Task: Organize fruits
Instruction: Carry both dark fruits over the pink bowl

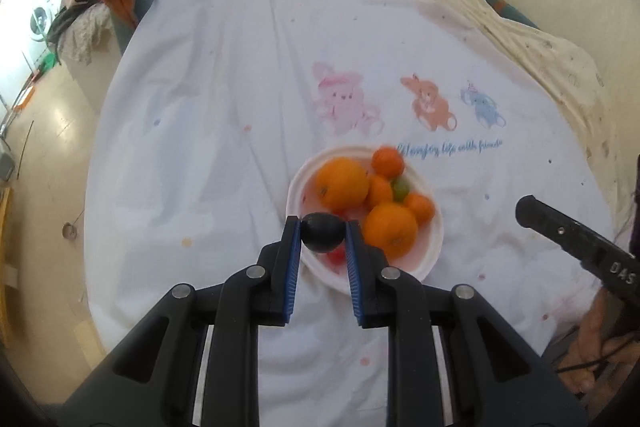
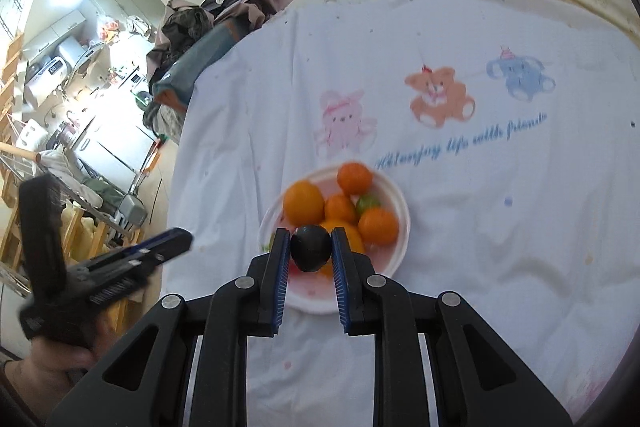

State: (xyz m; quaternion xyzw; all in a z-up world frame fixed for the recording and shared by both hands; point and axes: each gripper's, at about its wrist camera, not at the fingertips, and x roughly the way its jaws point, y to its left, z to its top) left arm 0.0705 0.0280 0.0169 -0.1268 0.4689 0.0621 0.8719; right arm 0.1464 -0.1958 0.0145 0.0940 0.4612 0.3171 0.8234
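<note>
Nearest, each gripper carries a small dark fruit. The left gripper (image 1: pixel 322 237) has its jaws closed on a plum (image 1: pixel 322 235), pinched at the tips; the right gripper (image 2: pixel 311 247) grips its own plum (image 2: pixel 311 247) likewise. Both hang above the near rim of the plate (image 1: pixel 434 239), which suggests the dark fruits are being sorted apart from the citrus. Beyond them the plate, resting on the bed's white sheet (image 1: pixel 224 115), holds the oranges (image 1: pixel 342 183), smaller ones, and a green fruit (image 1: pixel 400 188).
</note>
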